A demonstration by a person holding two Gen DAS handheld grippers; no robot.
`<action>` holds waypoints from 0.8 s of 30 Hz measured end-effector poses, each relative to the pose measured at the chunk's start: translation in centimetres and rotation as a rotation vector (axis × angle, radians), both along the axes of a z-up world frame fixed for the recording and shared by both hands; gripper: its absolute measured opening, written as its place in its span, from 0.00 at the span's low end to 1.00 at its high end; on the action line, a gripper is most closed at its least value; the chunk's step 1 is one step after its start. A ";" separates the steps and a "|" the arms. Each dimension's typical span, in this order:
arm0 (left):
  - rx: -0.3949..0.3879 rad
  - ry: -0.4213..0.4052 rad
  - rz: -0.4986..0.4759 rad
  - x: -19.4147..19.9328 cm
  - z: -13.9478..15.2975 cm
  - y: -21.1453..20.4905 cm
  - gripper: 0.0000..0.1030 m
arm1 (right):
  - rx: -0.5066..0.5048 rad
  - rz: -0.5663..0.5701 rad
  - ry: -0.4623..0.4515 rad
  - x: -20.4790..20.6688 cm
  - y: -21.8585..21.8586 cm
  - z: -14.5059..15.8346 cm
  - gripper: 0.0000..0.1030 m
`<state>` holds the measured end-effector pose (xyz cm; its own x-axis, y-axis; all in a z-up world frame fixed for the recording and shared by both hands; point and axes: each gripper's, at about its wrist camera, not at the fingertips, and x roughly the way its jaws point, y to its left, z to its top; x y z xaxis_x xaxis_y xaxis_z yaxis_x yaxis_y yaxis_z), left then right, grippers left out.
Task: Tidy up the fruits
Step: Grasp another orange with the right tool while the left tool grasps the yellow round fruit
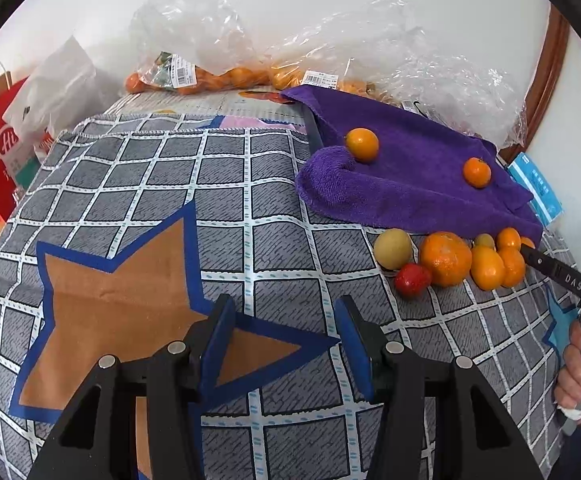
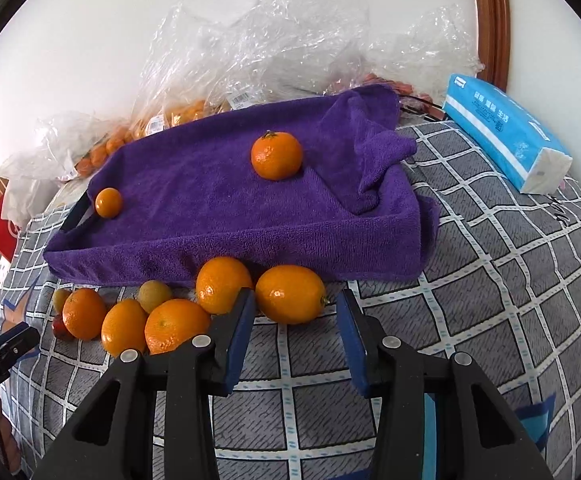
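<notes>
Two round orange citrus fruits (image 2: 276,155) well apart on the far purple terry towel (image 2: 194,184), mixed orange, yellow-green and red fruit cluster (image 2: 162,312) along its near edge

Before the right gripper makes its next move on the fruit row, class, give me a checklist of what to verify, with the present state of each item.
1. Right gripper jaws apart, nothing pinched: ok.
2. Target lined up: the oval orange fruit lies just ahead of the jaws, slightly left of centre; not yet between the pads: not ok.
3. Neighbour clearance: the left finger overlaps the round orange in view; actual contact: cannot tell.
4. Drop zone: the purple towel holds only two fruits, with bare room left: ok.
5. Left gripper empty, over the star pattern, away from the fruit: ok.
6. Fruit stable on the towel's slope: cannot tell.
</notes>
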<state>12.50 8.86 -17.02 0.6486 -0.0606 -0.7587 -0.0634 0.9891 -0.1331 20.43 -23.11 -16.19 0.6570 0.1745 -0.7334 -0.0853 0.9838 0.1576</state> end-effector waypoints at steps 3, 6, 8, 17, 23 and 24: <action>0.010 -0.009 0.000 -0.1 0.0 -0.2 0.48 | 0.018 0.008 -0.001 0.1 -0.1 -0.1 0.36; 0.009 -0.008 -0.002 0.0 -0.1 -0.3 0.49 | 0.019 0.016 -0.010 -0.7 -0.3 0.3 0.35; 0.008 -0.007 -0.011 0.0 -0.1 -0.4 0.54 | 0.017 0.017 -0.015 -1.8 -0.6 0.7 0.35; -0.008 -0.008 -0.024 -0.1 -0.1 -0.3 0.56 | 0.041 0.040 0.028 -3.8 -0.5 -0.4 0.36; -0.013 -0.007 -0.046 -0.3 0.1 -0.7 0.49 | 0.053 0.005 0.019 -3.3 -0.6 -0.4 0.35; -0.025 -0.001 -0.056 -0.3 0.2 -0.8 0.48 | 0.050 0.007 0.011 -3.4 -0.7 -0.3 0.35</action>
